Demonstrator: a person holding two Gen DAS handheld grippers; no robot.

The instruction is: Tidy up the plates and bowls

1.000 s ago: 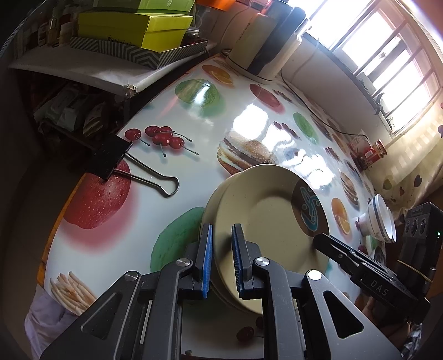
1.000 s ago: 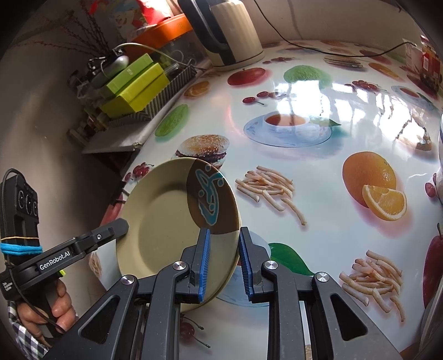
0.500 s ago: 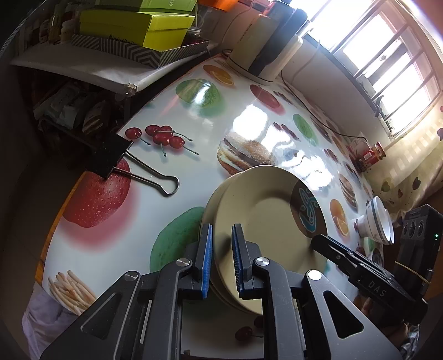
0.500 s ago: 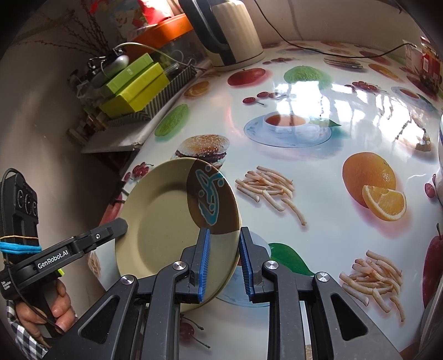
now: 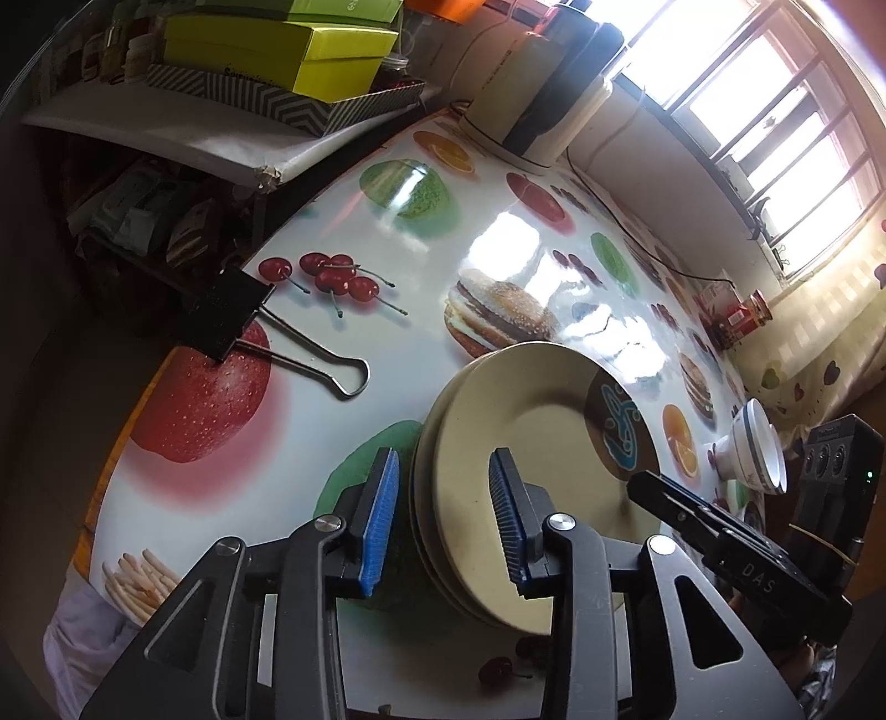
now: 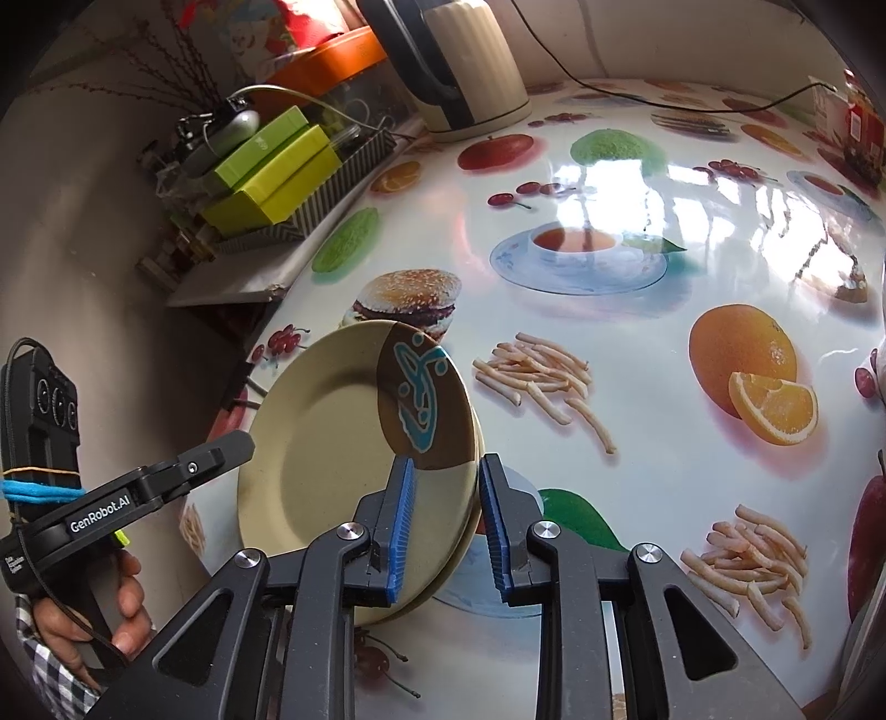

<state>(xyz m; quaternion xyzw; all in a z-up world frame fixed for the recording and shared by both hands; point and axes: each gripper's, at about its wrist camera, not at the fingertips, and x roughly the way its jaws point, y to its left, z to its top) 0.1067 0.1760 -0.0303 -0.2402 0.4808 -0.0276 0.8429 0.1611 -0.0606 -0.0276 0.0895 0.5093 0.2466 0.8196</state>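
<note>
A stack of beige plates (image 5: 515,443) with a brown patch and a blue drawing lies on the printed tablecloth; it also shows in the right wrist view (image 6: 343,448). My left gripper (image 5: 443,520) is open, its blue pads standing on either side of the stack's near rim without touching. My right gripper (image 6: 446,526) is open too, its jaws wide around the opposite rim. A white bowl with a blue line (image 5: 758,454) lies tipped on its side at the far right.
A large black binder clip (image 5: 266,332) lies left of the plates near the table edge. A cream kettle (image 6: 454,61) stands at the back. Yellow-green boxes (image 5: 288,50) sit on a side shelf. A red jar (image 5: 742,315) stands by the window.
Both grippers have opened: the left let go of the plate rim and its jaws spread wide, and the right's jaws widened as well. The plate stack now rests on the table.
</note>
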